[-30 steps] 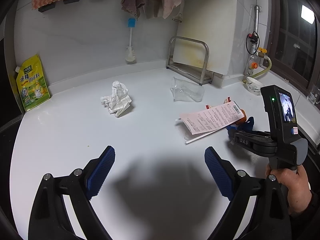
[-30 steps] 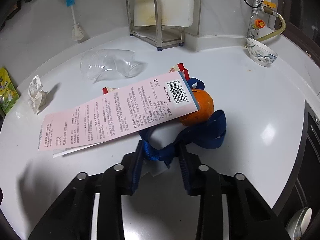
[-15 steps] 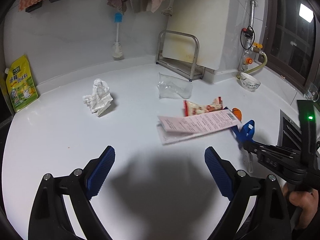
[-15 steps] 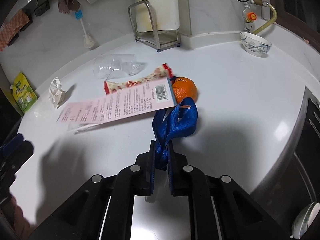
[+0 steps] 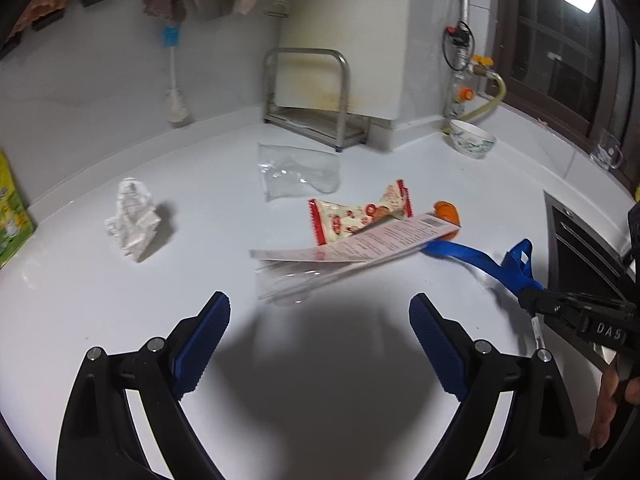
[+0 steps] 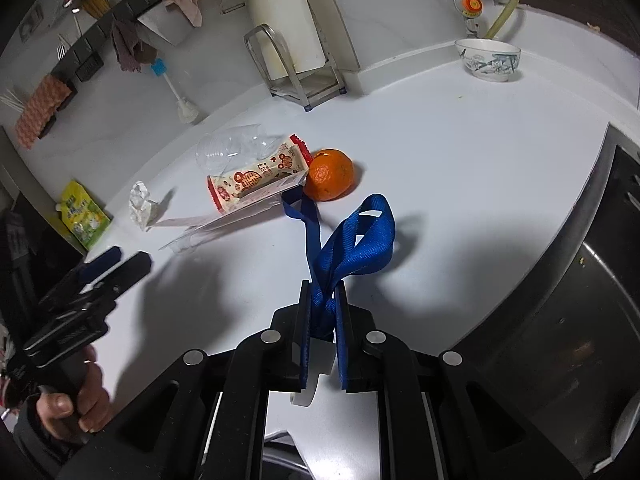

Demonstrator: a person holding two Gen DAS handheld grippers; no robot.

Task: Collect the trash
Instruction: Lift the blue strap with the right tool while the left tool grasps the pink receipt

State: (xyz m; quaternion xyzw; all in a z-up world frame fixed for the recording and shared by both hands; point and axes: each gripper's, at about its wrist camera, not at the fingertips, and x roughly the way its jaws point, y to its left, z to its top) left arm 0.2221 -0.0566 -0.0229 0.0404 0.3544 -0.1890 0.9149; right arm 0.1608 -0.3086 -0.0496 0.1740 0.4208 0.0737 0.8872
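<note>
My right gripper (image 6: 323, 294) is shut on a blue fabric strap (image 6: 352, 236), held above the white counter; the strap (image 5: 486, 262) trails back toward the trash pile. My left gripper (image 5: 319, 316) is open and empty above the counter's near side. On the counter lie a pink paper slip (image 5: 360, 242), a red-and-white snack wrapper (image 5: 360, 212), a clear plastic wrapper (image 5: 296, 280), a crushed clear cup (image 5: 298, 176), a crumpled paper wad (image 5: 132, 220) and an orange (image 6: 330, 174).
A patterned bowl (image 6: 488, 58) stands at the back right near gas fittings. A metal rack with a cutting board (image 5: 312, 96) stands at the back. A yellow-green pouch (image 6: 82, 216) leans at the left. A dark stove (image 6: 580, 300) edges the counter on the right.
My right gripper closed on the blue strap and pulled it back and up, drawing it from under the slip. The snack wrapper and orange now show. The left view shifted right.
</note>
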